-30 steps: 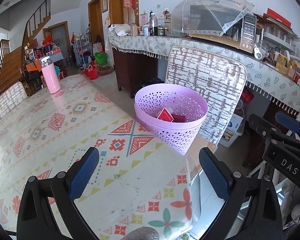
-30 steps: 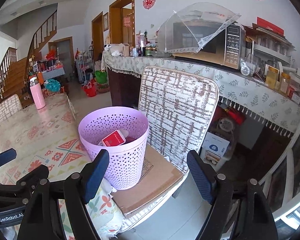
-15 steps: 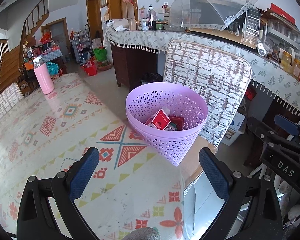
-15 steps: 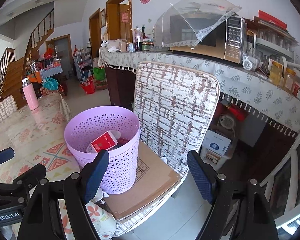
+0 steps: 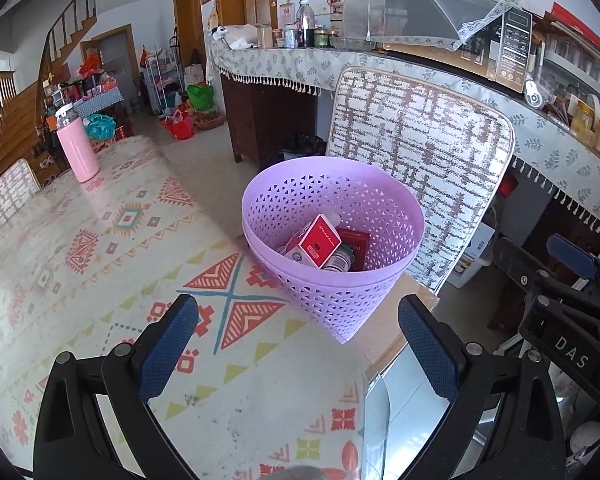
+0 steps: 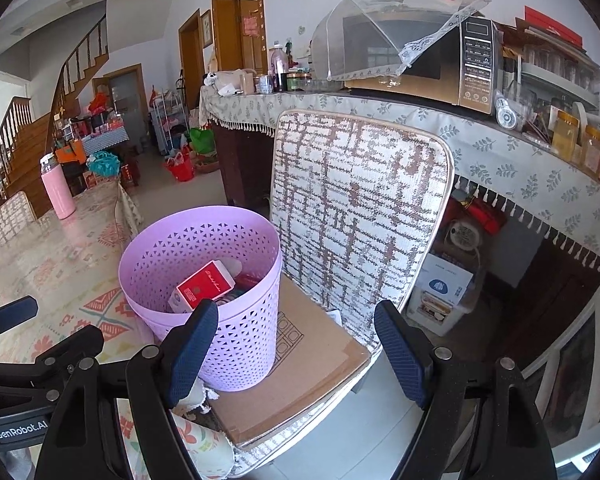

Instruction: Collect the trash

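Surface: a counter [image 5: 100, 280] under a patterned cloth fills the near left; a pink bottle [image 5: 76, 146] stands at its far end
Room: tiled floor beyond, a staircase far left, a long sideboard [image 6: 500, 148] with a fringed cloth, a microwave [image 6: 440, 64] and a mesh food cover at the far right
Basket: the lilac basket [image 5: 380, 216] stands on a cardboard sheet [image 6: 320, 360] on a chair seat, just past the counter's right edge, against the chair back [image 6: 360, 208]
Trash: a red box [image 5: 320, 240] and other items lie inside the basket
Left gripper [image 5: 298, 344]: spread, holding nothing, above the counter's near right edge
Right gripper [image 6: 296, 354]: spread, holding nothing, near the basket's side
Open room: bare floor lies right of the chair
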The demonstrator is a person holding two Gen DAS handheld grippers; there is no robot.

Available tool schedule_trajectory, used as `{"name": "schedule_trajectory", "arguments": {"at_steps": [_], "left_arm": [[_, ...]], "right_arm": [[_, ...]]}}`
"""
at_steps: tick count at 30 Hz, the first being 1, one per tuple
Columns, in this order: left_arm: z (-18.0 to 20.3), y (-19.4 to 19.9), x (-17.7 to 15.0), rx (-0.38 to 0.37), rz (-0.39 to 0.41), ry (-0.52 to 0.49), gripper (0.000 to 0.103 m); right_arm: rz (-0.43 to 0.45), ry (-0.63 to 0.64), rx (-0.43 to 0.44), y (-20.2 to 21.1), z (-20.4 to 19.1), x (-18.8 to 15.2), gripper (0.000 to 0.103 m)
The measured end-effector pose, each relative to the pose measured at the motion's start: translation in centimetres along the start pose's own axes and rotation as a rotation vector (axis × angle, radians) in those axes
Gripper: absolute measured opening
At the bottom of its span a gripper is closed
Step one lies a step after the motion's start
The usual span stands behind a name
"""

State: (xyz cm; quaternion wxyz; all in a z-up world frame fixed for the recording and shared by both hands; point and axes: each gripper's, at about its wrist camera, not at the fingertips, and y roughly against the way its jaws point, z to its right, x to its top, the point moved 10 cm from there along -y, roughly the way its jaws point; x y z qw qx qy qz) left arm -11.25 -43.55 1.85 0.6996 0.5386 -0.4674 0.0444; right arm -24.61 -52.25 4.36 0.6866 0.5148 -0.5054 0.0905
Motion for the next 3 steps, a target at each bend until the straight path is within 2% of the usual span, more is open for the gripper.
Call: {"name": "schedule_trajectory", "arguments": {"at_steps": [3], "left_arm": [[-0.2,-0.18,0.13,-0.003,-0.002,0.008,0.099]], "right_arm": [[-0.007,-0.004,-0.001,-0.23,0.03,0.0,0.084]]}}
